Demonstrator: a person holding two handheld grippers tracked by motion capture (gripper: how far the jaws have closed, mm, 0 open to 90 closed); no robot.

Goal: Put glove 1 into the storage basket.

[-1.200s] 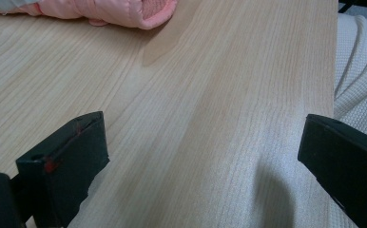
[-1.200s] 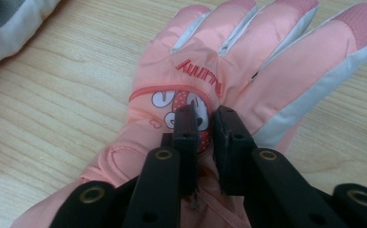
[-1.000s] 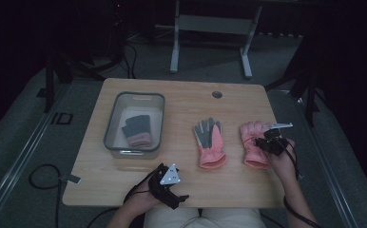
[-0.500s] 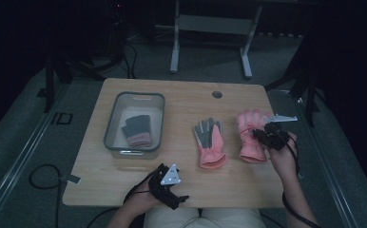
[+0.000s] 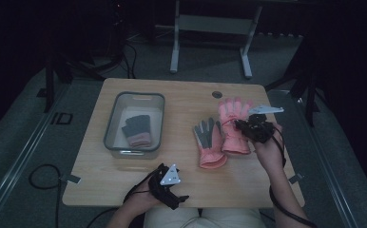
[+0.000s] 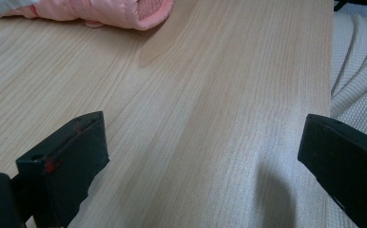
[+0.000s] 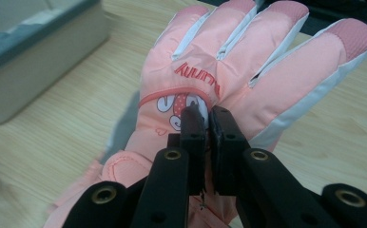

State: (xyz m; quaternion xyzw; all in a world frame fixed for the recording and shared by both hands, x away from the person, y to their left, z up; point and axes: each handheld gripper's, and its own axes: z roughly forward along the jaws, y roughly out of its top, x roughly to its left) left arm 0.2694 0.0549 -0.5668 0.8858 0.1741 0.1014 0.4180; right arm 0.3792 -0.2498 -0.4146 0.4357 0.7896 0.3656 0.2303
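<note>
The right gripper point(image 7: 203, 118) is pinching only a thin fold on the back of the pink glove point(image 7: 229, 71), near the table's point(image 5: 181, 95) right side, so the slick fabric may be slipping free, while the left gripper point(image 6: 205, 152) is resting wide open.

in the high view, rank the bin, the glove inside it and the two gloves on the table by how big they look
1. Bin, clearly largest.
2. The glove pinched by the right gripper and the palm-up glove beside it look about alike; the gripper covers part of the first, so no ranking between them.
3. Glove in the bin, smallest.
</note>
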